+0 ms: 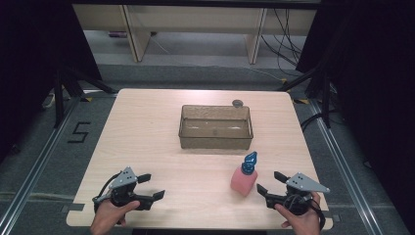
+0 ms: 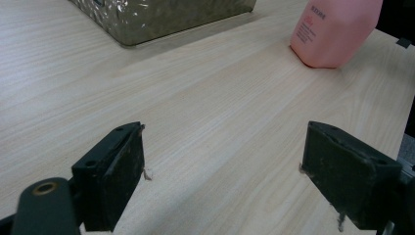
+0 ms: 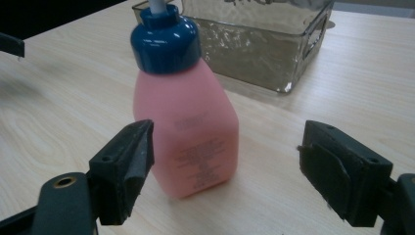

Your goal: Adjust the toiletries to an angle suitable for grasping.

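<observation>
Your right tool (image 1: 270,183) sits near the table's (image 1: 147,147) front right corner, jaws spread wide with nothing pressed between them. Just beyond it stands the pink plastic bottle with the blue pump cap (image 1: 244,177) — upright, toward the front edge and right of the table's middle. In the right gripper view the bottle (image 3: 188,122) rises ahead of the gap between the jaws, closer to the left one, and neither pad touches it.

Your left tool (image 1: 149,186) rests near the front left corner, its jaws likewise apart and empty; in the left gripper view you see bare light wood between them, with the bottle's pink base (image 2: 335,32) well off toward the upper right.

The clear, brownish rectangular plastic bin (image 1: 216,127) sits toward the far edge, around the table's middle — well apart from both tools. A small dark round object (image 1: 238,103) lies just behind the bin's far right corner; what it is cannot be told.
</observation>
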Action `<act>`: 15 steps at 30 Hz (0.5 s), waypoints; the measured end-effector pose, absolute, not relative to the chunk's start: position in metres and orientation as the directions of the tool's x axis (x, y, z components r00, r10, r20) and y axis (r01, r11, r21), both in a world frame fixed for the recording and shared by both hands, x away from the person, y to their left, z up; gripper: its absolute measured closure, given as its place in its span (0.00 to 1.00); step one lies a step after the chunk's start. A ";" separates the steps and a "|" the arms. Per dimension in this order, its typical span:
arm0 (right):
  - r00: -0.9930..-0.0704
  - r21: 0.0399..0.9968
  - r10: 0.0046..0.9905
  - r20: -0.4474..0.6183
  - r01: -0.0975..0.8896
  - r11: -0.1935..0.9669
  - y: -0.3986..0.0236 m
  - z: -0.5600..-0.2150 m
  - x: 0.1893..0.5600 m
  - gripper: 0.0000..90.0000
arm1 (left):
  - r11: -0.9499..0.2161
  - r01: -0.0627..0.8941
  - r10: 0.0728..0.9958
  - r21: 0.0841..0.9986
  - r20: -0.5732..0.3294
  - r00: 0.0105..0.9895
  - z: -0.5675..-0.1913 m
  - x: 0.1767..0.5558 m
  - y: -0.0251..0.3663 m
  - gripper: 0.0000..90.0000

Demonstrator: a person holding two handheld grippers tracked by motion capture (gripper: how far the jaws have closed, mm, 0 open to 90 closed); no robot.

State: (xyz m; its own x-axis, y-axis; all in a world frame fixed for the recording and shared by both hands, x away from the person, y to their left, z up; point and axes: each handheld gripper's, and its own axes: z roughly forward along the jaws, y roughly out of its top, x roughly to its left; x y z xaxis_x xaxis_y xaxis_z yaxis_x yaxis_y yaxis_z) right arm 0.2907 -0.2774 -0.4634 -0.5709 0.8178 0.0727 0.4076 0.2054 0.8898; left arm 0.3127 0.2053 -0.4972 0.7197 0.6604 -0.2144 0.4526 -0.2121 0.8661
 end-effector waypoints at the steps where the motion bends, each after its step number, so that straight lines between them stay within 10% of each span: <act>1: -0.575 0.890 0.815 0.070 0.405 0.209 -0.277 -0.463 0.291 0.24 | -0.219 0.452 0.659 0.865 -0.210 0.722 -0.497 0.313 0.206 0.17; 15: -0.604 0.906 0.794 0.064 0.369 0.208 -0.267 -0.456 0.293 0.26 | -0.215 0.451 0.655 0.867 -0.214 0.724 -0.497 0.314 0.206 0.17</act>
